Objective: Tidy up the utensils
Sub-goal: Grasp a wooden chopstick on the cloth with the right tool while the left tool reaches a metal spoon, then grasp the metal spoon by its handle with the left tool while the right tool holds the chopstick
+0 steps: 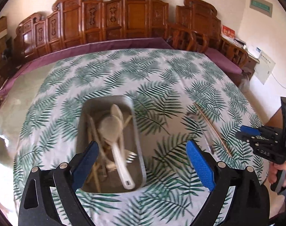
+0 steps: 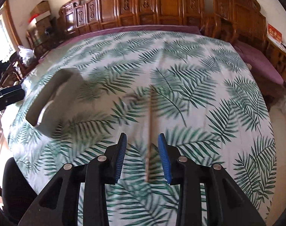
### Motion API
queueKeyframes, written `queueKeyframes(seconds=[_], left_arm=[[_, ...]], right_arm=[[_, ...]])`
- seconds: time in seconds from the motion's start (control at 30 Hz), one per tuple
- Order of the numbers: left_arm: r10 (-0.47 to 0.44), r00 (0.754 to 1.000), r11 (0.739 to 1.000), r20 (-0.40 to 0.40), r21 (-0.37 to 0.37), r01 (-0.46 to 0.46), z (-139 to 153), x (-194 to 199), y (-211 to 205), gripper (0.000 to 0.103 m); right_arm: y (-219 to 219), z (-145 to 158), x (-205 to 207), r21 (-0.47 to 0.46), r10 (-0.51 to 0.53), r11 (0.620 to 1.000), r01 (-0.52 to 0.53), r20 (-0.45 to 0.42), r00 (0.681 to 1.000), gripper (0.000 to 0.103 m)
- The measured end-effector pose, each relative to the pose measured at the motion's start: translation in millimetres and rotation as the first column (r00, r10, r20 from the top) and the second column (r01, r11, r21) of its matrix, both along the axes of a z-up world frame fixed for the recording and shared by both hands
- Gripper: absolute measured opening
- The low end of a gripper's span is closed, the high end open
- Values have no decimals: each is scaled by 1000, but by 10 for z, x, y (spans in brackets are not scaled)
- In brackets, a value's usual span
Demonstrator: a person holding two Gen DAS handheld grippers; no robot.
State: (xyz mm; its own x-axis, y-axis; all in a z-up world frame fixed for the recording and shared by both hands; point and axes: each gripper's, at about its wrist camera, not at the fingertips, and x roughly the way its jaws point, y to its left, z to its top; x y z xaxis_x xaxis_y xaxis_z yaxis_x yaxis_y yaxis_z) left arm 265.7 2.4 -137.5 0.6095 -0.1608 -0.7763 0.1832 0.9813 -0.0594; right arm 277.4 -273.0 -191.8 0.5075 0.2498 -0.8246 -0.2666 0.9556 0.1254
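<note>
While my left gripper (image 1: 141, 162) hangs wide open and empty over the tray (image 1: 139, 131), my right gripper (image 2: 142, 158) stands partly open astride the chopstick (image 2: 150, 124) with nothing gripped; I see no pad touching it. That chopstick lies loose on the cloth (image 2: 199, 86), well apart from the tray, its near end between my right pads (image 2: 164, 158). Inside the tray a white spoon (image 1: 114, 131), a fork (image 1: 130, 155) and several wooden sticks are piled together.

I judge the chopstick light, stiff and thin, likely smooth enough to roll or twist when pinched. It lies flat, so I expect the pads must come right down to the cloth to catch it. I would take it somewhat up from the near end, toward the middle, so it does not swing in the grip. Blur softens both views, so its far tip is hard to place exactly.
</note>
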Motion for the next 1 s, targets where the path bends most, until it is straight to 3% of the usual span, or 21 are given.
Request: queueKeyframes(seconds=[0.2,0.37,0.6,0.67,1.0], left_arm=[[-30,999,1000,-26,10,30,-120,58,-271,90],[-23,998,1000,-54,19,25,-242,122,-400,90],[-22,997,999,-79,45,26,-387,237,-545,90],[-22,996,998,-86,50,26,-425,270,-582,90],[-53,992,997,-116,40,58,-626,504,-907,90]], right_arm=[[23,-235,152,-19,44,999,-45,-32,999,36],[148,-433,329,-61,87,994,-91,-68,994,25],[204,-558,448,-113,118,985,-128,-91,989,18],[197,-560,450,-143,123,981,-135,-94,988,6],[-152,-529,210,-152,87,983,-104,-114,990,6]])
